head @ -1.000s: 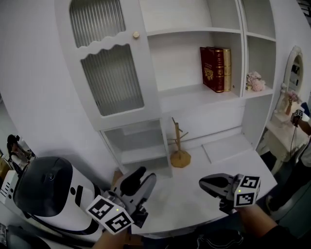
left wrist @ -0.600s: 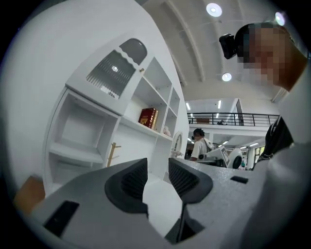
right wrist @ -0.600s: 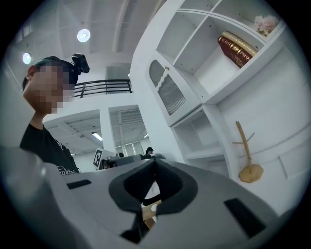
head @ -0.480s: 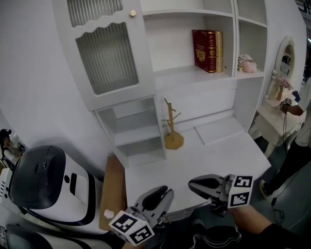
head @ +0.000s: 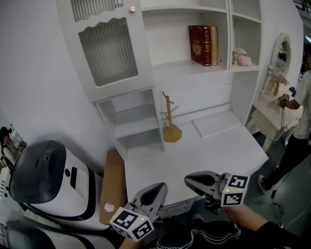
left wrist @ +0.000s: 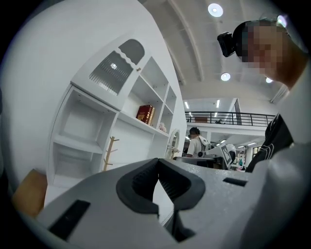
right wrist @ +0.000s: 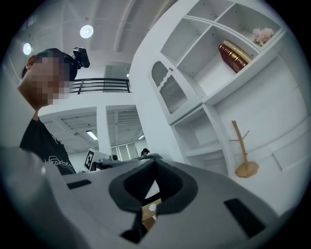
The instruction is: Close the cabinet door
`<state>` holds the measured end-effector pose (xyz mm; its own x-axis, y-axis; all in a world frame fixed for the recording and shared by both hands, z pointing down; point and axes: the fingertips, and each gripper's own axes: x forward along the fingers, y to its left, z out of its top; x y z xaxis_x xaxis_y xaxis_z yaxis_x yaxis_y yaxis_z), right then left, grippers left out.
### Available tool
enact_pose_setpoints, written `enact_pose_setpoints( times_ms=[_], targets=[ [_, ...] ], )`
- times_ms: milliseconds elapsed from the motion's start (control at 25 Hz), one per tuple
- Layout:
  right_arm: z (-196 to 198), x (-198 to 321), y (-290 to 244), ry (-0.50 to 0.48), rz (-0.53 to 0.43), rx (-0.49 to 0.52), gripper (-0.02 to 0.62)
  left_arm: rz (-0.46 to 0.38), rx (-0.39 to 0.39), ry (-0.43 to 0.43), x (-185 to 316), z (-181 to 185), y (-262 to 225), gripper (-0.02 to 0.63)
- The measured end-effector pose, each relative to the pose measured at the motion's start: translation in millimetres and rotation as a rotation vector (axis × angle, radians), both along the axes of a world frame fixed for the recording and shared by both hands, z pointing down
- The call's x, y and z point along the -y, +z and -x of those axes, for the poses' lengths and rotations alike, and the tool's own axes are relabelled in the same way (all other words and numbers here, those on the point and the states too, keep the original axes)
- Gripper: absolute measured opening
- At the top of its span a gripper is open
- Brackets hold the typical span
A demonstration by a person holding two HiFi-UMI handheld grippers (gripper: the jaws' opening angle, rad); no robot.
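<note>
The white cabinet door (head: 108, 48), with ribbed glass and a small round knob (head: 132, 8), lies flat against the cabinet front at the upper left. It also shows in the left gripper view (left wrist: 114, 73) and the right gripper view (right wrist: 170, 90). My left gripper (head: 154, 188) is low at the desk's front edge, far from the door. Its jaws have just been closing and now meet with nothing between them (left wrist: 158, 163). My right gripper (head: 190, 179) hovers beside it over the desk's front, also shut and empty (right wrist: 154, 163).
A wooden mug tree (head: 170, 127) stands on the white desk (head: 209, 151). Red books (head: 200, 44) and flowers (head: 240, 57) sit on open shelves. A white and black machine (head: 43, 180) and a wooden board (head: 112, 187) are on the left. A person (head: 299, 126) stands by a vanity at the right.
Both grippers have come back and down from the cabinet toward the desk's front edge. The left gripper's jaws, apart a second ago, are now together.
</note>
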<state>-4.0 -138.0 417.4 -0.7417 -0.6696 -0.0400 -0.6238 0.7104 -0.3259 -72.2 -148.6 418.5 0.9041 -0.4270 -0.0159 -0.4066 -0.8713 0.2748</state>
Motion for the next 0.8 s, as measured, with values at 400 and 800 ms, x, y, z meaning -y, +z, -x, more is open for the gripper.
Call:
enact_pose_setpoints(
  times_ms=[400,800],
  targets=[
    [3.6,7.8,18.1,0.03,0.015,-0.006,0.008,0.032,-0.019,-0.018,9.1,14.2,11.0,0.005],
    [12.8,7.0,35.5,0.015,0.053,-0.007,0.006,0.056,-0.019,-0.004,6.8,13.0,22.7,0.005]
  ],
)
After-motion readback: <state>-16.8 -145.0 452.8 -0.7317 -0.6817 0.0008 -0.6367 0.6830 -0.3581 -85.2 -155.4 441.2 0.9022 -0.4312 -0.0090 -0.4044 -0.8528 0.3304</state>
